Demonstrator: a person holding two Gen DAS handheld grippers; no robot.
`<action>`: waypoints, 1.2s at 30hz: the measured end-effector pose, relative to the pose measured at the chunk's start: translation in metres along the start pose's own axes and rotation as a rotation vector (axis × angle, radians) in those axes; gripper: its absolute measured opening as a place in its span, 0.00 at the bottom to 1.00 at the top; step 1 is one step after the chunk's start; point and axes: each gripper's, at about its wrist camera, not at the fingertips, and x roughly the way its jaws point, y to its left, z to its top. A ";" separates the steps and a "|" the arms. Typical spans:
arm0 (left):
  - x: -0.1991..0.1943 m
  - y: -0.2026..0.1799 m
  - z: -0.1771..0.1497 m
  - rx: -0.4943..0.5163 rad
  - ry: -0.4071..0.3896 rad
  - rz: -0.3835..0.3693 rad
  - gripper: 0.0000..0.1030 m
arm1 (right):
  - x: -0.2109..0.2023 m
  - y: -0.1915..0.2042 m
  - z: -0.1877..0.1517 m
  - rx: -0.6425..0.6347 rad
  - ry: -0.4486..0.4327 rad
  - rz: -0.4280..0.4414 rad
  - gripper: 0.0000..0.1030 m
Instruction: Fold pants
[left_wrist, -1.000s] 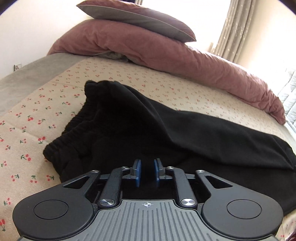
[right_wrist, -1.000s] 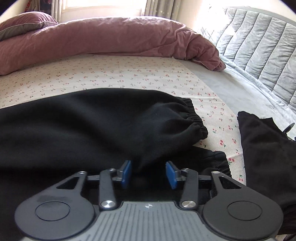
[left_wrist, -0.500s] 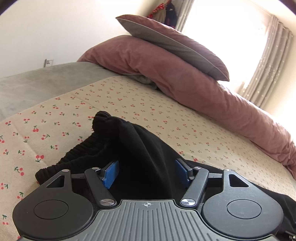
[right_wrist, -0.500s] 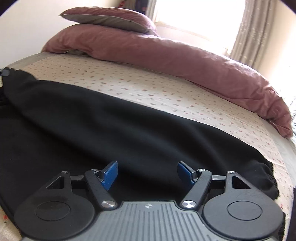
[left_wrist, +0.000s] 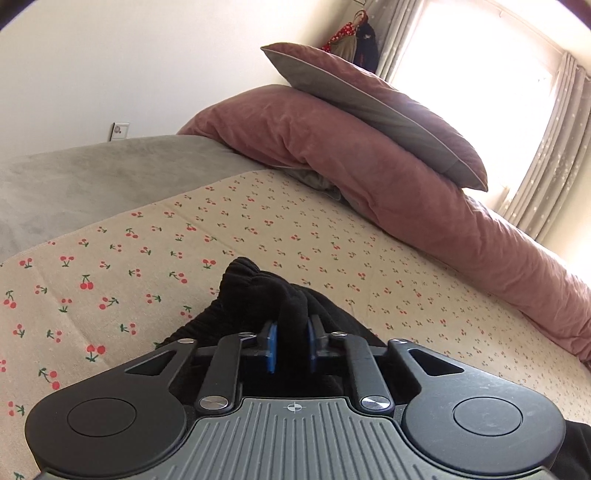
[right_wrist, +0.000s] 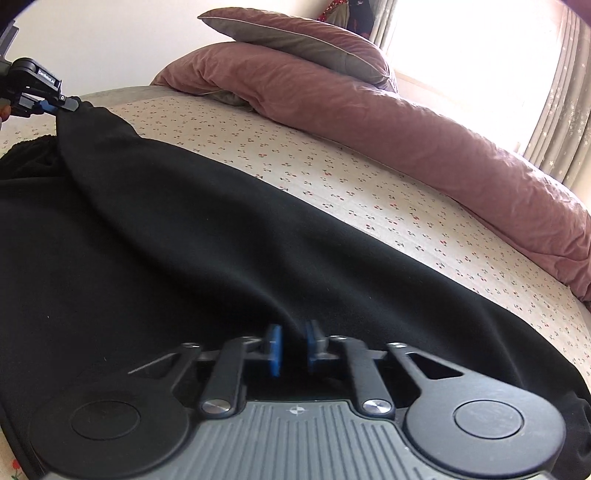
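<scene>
Black knit fabric — the pants (right_wrist: 184, 266), one pair, spread lengthwise across the cherry-print bedsheet (left_wrist: 147, 258) on the near part of the bed.

Condition: one leg lies doubled over the other along the length, the far edge running in a long diagonal from the waist at far left to the cuffs at near right. The lengthwise fold therefore looks largely made, though the top layer is rumpled and not squared.

Left gripper (left_wrist: 291, 345) — jaws closing narrow on a bunched ridge of cloth at the elastic waistband (left_wrist: 243, 280); fabric fills the gap between the blue pads. In the right wrist view the same tool appears at far left, its tip lifting the waist corner off the sheet.

Right gripper (right_wrist: 291, 349) — jaws drawn in tight on a pinch of the upper layer toward the cuff end; a fold of cloth rises between the pads.

Outstanding, by judgement: smoothing the top layer, then the crosswise fold or folds, cuffs to waist.

Adjacent: mauve duvet (left_wrist: 369, 173) with pillow (left_wrist: 369, 107) atop, far side.
</scene>
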 end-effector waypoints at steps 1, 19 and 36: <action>-0.002 0.002 0.001 -0.009 0.012 -0.012 0.09 | -0.005 -0.001 0.003 -0.004 -0.015 -0.010 0.02; -0.073 0.068 -0.019 -0.026 0.233 -0.102 0.07 | -0.109 0.007 -0.018 -0.049 0.055 0.172 0.02; -0.062 0.064 -0.039 0.150 0.395 0.024 0.09 | -0.091 0.017 -0.039 -0.008 0.237 0.271 0.03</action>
